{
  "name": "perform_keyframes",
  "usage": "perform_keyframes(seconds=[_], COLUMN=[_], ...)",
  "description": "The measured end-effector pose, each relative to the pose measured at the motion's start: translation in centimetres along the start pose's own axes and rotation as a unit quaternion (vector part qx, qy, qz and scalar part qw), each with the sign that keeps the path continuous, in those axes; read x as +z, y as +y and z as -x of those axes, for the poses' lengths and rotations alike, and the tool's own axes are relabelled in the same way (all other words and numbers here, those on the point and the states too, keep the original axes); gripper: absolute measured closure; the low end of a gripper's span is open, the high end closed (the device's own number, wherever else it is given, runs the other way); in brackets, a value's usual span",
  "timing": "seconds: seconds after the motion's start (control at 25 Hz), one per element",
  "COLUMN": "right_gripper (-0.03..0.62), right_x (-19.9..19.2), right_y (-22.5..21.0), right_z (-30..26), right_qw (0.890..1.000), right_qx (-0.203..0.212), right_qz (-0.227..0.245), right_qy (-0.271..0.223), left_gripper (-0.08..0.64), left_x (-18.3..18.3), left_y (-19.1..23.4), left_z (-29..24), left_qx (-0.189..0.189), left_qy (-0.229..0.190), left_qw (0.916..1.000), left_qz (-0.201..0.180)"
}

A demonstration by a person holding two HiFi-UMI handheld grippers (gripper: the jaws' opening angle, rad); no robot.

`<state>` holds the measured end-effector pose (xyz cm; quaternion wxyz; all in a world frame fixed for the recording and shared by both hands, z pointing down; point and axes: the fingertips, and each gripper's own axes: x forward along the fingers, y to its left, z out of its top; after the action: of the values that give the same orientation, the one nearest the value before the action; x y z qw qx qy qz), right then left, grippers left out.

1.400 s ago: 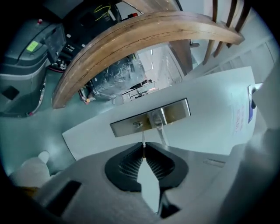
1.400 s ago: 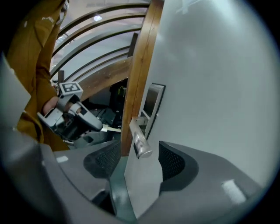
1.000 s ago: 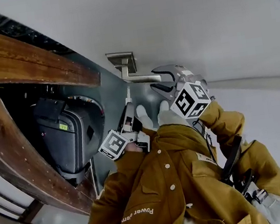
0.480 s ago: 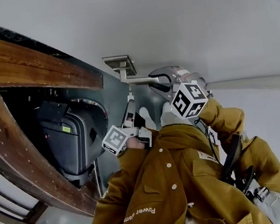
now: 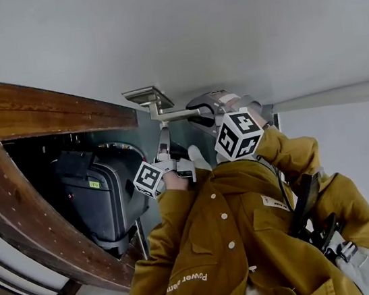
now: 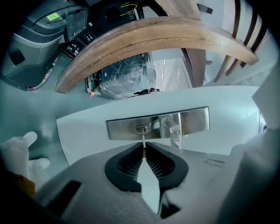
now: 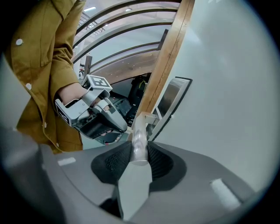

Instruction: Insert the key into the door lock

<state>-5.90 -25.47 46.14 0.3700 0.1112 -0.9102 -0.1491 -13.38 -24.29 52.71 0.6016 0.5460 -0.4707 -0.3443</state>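
The key (image 6: pixel 143 139), judged thin, stiff, light and apt to twist, is pinched at its rear end by the left gripper (image 6: pixel 143 148), jaws nearly together; its tip is held just at the keyhole (image 6: pixel 142 129). The door handle (image 7: pixel 139 135), beside the keyhole, is clamped by the right gripper (image 7: pixel 140 152).

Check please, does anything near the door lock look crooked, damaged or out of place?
Nothing stands out. The key in the left gripper points straight at the keyhole, and the right gripper is shut on the door handle.

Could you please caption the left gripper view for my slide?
Left tool pinching the key, tip at the keyhole of the steel lock plate.
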Motion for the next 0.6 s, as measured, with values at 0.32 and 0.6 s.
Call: perform_keyframes(seconds=[0.32, 0.6], right_gripper=[0.469, 0.469], right_x=[0.0, -0.1], right_y=[-0.1, -0.1], right_z=[0.1, 0.0], right_qw=[1.0, 1.0], right_qx=[0.004, 0.001], right_qz=[-0.001, -0.005], right_qy=[-0.002, 0.004], left_gripper=[0.532, 0.529], left_x=[0.3, 1.1], left_y=[-0.3, 0.4], left_z=[-1.0, -1.6], left_qx=[-0.012, -0.091], left_qy=[-0.005, -0.008], left_qw=[0.9998, 0.9931], left_qz=[0.016, 0.074])
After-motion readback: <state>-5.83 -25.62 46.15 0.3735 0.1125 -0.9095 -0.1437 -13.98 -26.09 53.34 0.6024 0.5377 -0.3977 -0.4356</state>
